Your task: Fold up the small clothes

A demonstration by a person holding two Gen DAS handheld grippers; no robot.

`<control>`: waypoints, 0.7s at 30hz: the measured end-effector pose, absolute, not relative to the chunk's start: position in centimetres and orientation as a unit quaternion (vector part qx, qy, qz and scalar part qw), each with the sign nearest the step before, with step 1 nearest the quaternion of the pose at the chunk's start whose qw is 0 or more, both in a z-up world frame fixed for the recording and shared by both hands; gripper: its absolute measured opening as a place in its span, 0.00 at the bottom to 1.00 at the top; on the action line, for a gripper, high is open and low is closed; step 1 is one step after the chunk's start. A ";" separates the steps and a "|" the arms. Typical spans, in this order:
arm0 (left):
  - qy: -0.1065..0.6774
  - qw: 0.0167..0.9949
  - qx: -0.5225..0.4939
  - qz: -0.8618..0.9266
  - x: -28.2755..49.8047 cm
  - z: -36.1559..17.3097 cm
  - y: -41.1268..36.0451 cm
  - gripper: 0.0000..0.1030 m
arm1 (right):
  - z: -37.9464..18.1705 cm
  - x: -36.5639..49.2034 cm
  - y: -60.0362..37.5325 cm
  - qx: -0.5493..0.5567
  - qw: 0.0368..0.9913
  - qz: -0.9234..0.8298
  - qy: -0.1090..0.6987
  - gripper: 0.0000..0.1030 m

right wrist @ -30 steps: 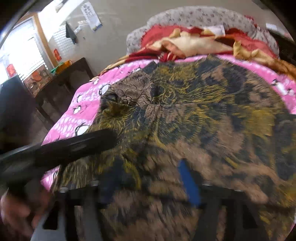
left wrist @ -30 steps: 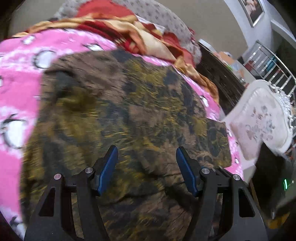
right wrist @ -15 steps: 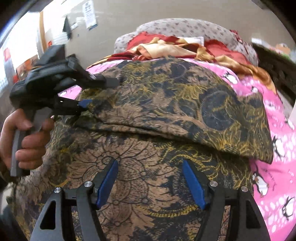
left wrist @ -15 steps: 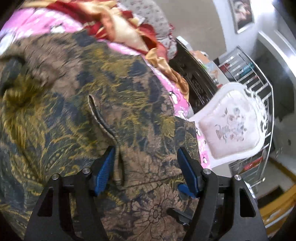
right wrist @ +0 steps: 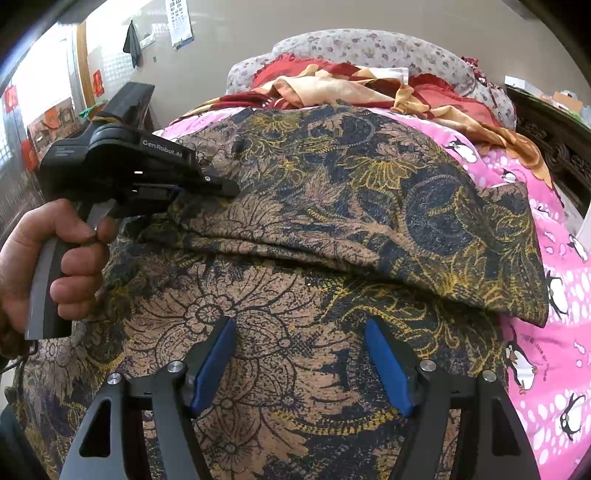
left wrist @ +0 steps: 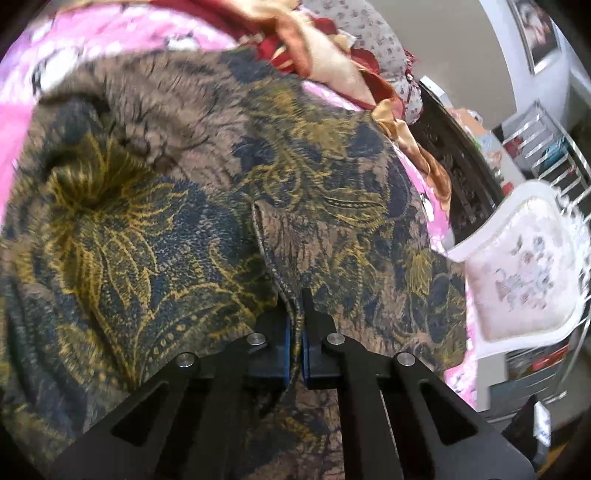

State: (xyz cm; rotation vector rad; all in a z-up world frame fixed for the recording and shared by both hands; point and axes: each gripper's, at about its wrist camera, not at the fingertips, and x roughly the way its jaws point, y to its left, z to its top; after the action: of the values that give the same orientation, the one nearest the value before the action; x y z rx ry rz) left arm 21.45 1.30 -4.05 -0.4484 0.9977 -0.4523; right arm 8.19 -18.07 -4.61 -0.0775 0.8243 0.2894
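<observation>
On my right wrist view I read "GenRobot.AI" in pale letters on the black body of the left gripper. The wall calendar print is too small to read.

Left tongs are pinched together, blue pads pressed in from both sides on a hemmed edge of the patterned garment, so there's basically no gap between them. From the right wrist view you can see the left tongs from the side, pointing right over the left side of the bed, with the person's left hand wrapped around the grey handle, fingers curled on the trigger grip. Right tongs hang low over the near part of the cloth, blue pads spread wide apart with nothing between them, not gripping anything.
</observation>
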 end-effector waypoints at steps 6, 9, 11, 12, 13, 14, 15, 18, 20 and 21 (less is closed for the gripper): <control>0.377 0.874 -0.208 -0.225 18.8 2.7 3.6 0.02 | -4.7 8.3 -17.9 -0.042 0.905 0.138 0.400 0.69; 0.350 0.893 -0.216 -0.182 18.8 4.6 7.9 0.02 | -4.7 8.2 -17.7 -0.043 0.905 0.137 0.400 0.70; 0.353 0.895 -0.225 -0.154 19.0 4.5 10.9 0.02 | -4.7 8.1 -17.6 -0.044 0.905 0.136 0.400 0.70; 0.356 0.895 -0.227 -0.146 19.1 4.2 11.8 0.02 | -4.7 8.1 -17.5 -0.044 0.905 0.135 0.400 0.70; 0.364 0.893 -0.228 -0.133 19.2 3.4 13.0 0.02 | -4.7 8.1 -17.5 -0.045 0.905 0.135 0.400 0.70; 0.373 0.891 -0.227 -0.126 19.3 2.7 13.6 0.02 | -4.7 8.1 -17.5 -0.044 0.905 0.135 0.400 0.70; 0.377 0.890 -0.228 -0.120 19.2 2.2 14.1 0.02 | -4.7 8.1 -17.5 -0.044 0.905 0.136 0.400 0.70; 0.399 0.880 -0.234 -0.111 19.2 -0.1 14.7 0.02 | -4.7 8.1 -17.5 -0.044 0.905 0.136 0.401 0.70; 0.412 0.879 -0.217 -0.102 19.3 -1.4 14.1 0.02 | -4.6 8.2 -17.4 -0.044 0.905 0.135 0.401 0.70; 0.427 0.875 -0.208 -0.092 19.6 -2.3 13.9 0.03 | -4.7 8.2 -17.5 -0.044 0.905 0.135 0.401 0.70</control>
State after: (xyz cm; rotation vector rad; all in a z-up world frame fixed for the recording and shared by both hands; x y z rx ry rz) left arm 19.61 13.93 -2.35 -0.4342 0.8908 -0.1913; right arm 8.16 -17.45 -4.67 -0.0903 0.8285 0.2796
